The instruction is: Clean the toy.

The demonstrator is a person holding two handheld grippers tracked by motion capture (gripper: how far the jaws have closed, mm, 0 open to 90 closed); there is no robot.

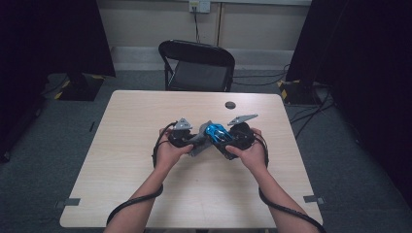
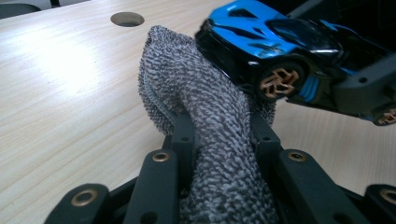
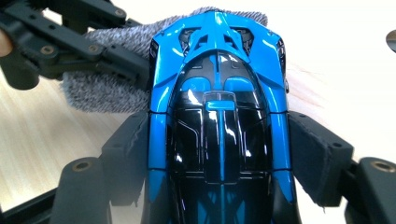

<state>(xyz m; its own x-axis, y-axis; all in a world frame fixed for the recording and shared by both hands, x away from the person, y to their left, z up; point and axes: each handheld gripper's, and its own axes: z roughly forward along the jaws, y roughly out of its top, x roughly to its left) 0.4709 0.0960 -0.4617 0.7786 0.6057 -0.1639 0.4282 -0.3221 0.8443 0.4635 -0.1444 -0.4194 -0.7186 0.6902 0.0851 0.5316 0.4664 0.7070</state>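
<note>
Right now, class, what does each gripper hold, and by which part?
The left gripper pinches the grey cloth at a bunched fold. The right gripper clamps the blue toy car by its two sides.

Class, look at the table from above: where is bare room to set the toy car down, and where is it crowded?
Bare wood lies along the table's left side and right side, and along its near edge between the forearms. It is crowded mid-table, where the left gripper presses a grey cloth against the blue toy car held in the right gripper.

Both grippers, left [image 1: 194,140] and right [image 1: 224,141], clamped, tips together.
</note>
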